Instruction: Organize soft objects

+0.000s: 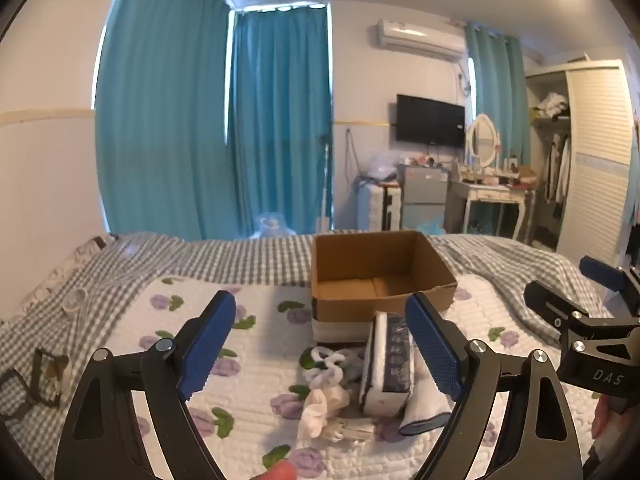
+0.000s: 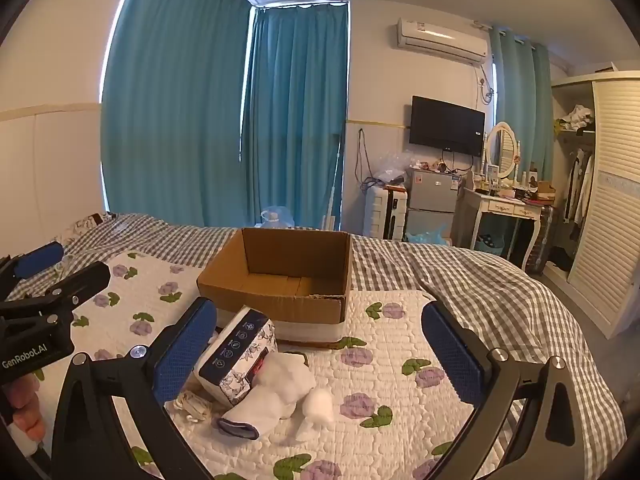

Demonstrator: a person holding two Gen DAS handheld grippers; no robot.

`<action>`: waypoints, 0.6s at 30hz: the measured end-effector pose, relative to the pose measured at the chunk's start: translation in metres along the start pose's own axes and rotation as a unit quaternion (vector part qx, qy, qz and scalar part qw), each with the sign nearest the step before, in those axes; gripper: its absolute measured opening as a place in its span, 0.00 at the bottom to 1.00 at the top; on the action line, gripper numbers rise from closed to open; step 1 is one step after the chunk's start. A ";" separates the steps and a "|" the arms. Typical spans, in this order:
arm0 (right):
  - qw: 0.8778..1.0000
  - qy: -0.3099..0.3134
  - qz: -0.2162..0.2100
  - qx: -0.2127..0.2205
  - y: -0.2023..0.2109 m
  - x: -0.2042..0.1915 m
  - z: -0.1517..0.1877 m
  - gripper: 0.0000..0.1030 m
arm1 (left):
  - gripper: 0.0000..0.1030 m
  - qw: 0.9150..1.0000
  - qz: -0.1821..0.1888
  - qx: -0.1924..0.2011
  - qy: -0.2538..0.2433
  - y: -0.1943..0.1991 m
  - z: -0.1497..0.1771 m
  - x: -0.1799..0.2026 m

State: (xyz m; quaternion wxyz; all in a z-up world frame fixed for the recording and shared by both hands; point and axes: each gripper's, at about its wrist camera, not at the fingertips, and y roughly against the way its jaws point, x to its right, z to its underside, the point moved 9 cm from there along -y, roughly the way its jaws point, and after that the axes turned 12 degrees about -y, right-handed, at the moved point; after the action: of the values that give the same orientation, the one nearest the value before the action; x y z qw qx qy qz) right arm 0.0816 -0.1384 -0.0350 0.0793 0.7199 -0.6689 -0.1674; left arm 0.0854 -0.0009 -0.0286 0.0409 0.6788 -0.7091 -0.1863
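An open, empty cardboard box stands on the flowered quilt. In front of it lies a soft tissue pack with a dark floral print. Around it lie white socks and a white fluffy ball. My left gripper is open and empty, hovering above the pile. My right gripper is open and empty, just above the socks. Each gripper shows at the edge of the other's view.
The flowered quilt lies on a grey checked bedspread. Teal curtains hang behind the bed. A dressing table, small fridge and wardrobe stand at the right.
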 end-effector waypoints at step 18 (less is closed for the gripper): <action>1.000 0.005 -0.002 -0.006 -0.004 -0.005 0.006 1.00 | 0.85 1.000 0.006 -0.003 0.016 0.003 0.003 -0.012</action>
State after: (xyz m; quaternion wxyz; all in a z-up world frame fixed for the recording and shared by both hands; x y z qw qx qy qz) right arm 0.0829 -0.1330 -0.0411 0.0867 0.7215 -0.6662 -0.1677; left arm 0.0824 0.0113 -0.0278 0.0557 0.6773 -0.7119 -0.1769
